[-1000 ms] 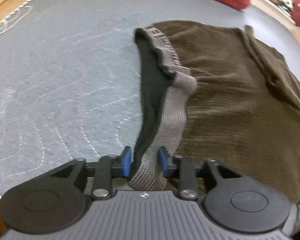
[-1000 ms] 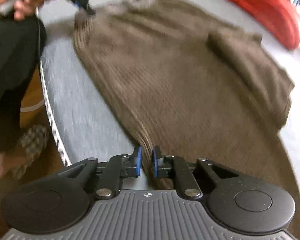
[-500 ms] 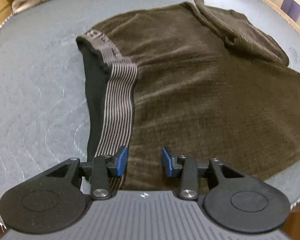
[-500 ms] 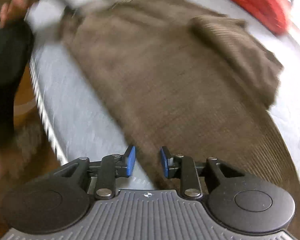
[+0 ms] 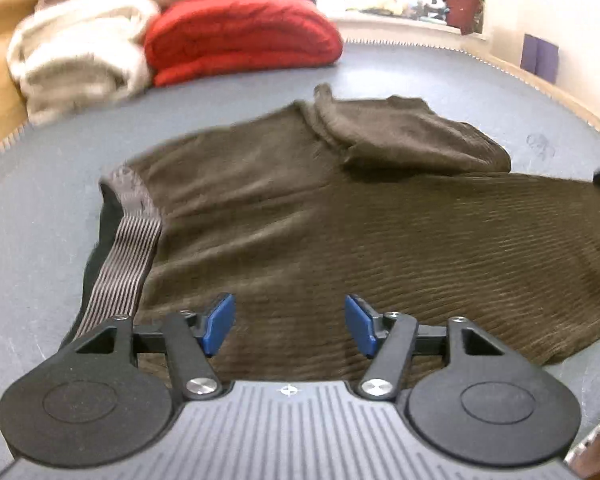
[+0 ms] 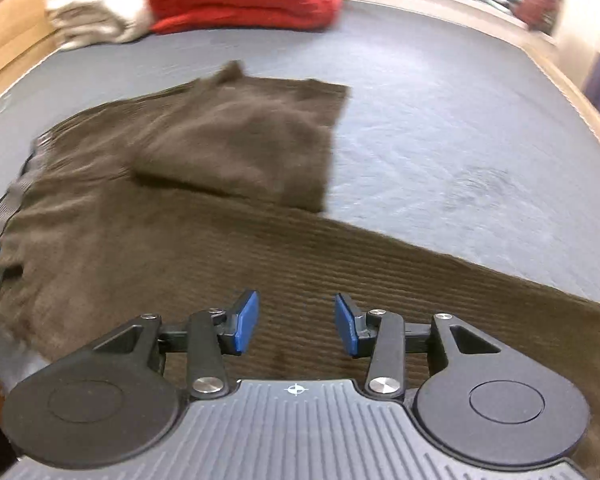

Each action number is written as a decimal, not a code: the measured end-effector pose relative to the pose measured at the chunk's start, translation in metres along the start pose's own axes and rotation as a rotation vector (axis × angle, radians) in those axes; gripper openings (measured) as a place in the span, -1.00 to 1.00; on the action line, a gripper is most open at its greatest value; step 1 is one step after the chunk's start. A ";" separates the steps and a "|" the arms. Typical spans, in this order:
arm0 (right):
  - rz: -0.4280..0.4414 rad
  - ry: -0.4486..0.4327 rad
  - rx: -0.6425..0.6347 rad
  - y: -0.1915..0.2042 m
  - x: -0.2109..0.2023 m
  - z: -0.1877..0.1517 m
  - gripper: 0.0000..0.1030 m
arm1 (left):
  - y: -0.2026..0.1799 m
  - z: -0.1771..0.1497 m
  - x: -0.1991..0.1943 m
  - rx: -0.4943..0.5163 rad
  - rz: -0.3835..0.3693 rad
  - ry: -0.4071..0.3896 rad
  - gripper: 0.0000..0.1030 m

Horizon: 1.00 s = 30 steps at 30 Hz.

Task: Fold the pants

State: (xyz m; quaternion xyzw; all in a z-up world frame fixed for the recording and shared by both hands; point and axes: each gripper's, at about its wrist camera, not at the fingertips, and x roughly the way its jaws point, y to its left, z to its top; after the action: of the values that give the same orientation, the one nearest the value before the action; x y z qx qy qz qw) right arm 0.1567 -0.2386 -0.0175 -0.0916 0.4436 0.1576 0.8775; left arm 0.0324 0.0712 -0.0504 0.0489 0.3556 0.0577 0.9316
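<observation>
Below both grippers' opening fingers (image 5: 219,324), pants (image 5: 340,220) flat, ungripped

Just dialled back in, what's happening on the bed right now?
A person is folding brown corduroy pants with two handheld grippers on a grey mattress. The pants lie spread flat, one leg already folded across the other, striped waistband at the left. The left gripper and the right gripper hang over the cloth, jaws opening, nothing pinched between them. A red blanket and a cream one sit at the far end.
</observation>
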 end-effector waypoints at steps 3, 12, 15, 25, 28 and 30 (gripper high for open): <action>-0.013 -0.005 0.050 -0.013 -0.004 0.005 -0.12 | -0.028 0.018 0.001 0.012 -0.004 -0.043 0.31; -0.022 -0.024 0.145 -0.043 0.002 0.032 -0.14 | -0.088 0.086 0.063 -0.085 -0.099 0.009 -0.48; -0.002 -0.051 0.213 -0.061 0.003 0.045 -0.82 | -0.108 0.074 0.092 -0.062 -0.101 0.012 -0.70; 0.262 -0.074 0.596 -0.126 0.062 0.101 -0.85 | -0.137 0.020 0.109 0.078 0.003 -0.118 -0.68; 0.279 -0.050 0.594 -0.121 0.098 0.126 -0.84 | -0.130 0.021 0.113 0.034 -0.031 -0.112 -0.68; 0.291 -0.032 0.607 -0.118 0.122 0.138 -0.78 | -0.125 0.024 0.111 0.023 -0.042 -0.112 -0.68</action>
State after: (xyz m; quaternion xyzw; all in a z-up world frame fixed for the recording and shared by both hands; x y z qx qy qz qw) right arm 0.3705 -0.2837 -0.0322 0.2406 0.4648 0.1434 0.8400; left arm 0.1400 -0.0376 -0.1220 0.0552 0.3043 0.0315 0.9504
